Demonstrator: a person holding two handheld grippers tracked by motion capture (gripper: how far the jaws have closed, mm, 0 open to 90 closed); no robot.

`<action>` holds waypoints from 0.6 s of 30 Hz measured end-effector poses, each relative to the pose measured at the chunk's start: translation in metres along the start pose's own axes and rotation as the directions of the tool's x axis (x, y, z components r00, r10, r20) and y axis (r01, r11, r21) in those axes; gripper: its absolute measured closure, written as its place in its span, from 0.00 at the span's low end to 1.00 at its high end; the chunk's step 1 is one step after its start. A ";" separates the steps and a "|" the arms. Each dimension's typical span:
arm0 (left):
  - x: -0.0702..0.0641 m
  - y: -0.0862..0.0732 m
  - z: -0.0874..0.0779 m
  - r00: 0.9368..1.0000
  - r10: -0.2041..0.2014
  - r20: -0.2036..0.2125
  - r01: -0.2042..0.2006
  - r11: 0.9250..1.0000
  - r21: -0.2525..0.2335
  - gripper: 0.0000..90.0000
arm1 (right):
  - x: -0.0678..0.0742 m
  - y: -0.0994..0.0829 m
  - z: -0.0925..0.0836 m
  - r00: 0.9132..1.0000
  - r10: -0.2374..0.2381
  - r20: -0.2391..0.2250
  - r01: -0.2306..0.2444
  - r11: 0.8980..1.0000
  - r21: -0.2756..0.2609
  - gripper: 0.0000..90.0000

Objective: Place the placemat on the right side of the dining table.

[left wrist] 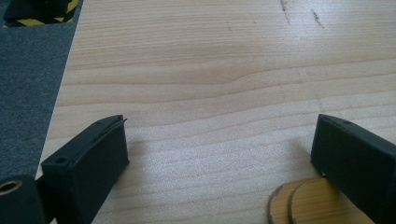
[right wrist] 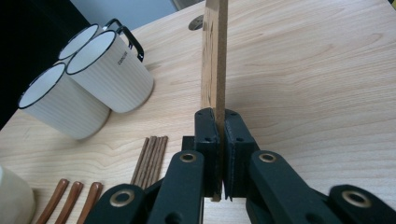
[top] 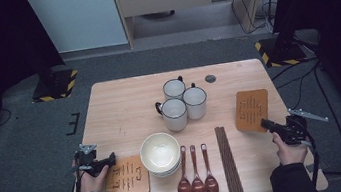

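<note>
A brown wooden mat (top: pixel 251 110) with slots lies at the table's right side. My right gripper (top: pixel 265 123) is shut on its near edge. In the right gripper view the mat (right wrist: pixel 215 56) stands edge-on and is pinched between the jaws of that gripper (right wrist: pixel 218 114). At the table's front left corner lies a second wooden mat (top: pixel 128 178), and my left gripper (top: pixel 111 159) sits at its left edge. In the left gripper view this gripper (left wrist: pixel 219 126) stands wide open over bare tabletop. Two stacked rounded mat corners (left wrist: pixel 303 205) lie by its right jaw.
Three white mugs (top: pixel 182 102) stand together at the table's middle back. A stack of cream bowls (top: pixel 160 152) sits at the front centre, with three brown spoons (top: pixel 196 173) and a bundle of chopsticks (top: pixel 228 161) to its right. Grey carpet (left wrist: pixel 28 84) lies beyond the table's left edge.
</note>
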State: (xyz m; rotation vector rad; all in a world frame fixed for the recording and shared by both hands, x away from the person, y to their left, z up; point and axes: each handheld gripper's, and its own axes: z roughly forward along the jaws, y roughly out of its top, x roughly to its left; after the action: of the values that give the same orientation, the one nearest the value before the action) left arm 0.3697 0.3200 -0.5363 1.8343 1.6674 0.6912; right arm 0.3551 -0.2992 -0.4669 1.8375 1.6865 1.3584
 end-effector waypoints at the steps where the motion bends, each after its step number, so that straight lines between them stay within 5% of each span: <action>1: 0.000 0.000 0.000 1.000 0.000 0.000 0.000 1.000 0.000 0.03 | -0.001 0.000 0.001 1.000 -0.007 0.013 0.007 1.000 0.001 0.93; 9: 0.000 0.000 0.000 1.000 0.000 0.000 0.000 1.000 0.000 0.03 | -0.004 -0.003 0.005 0.994 -0.049 0.096 0.049 0.999 0.003 0.81; 18: 0.000 0.000 0.000 1.000 0.001 0.000 -0.001 1.000 0.000 0.03 | -0.009 -0.006 0.011 0.991 -0.060 0.121 0.059 0.998 0.012 0.74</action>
State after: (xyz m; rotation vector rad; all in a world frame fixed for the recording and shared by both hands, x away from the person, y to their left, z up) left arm 0.3697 0.3200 -0.5363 1.8348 1.6672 0.6916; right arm 0.3611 -0.3013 -0.4806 1.8202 1.6735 1.1926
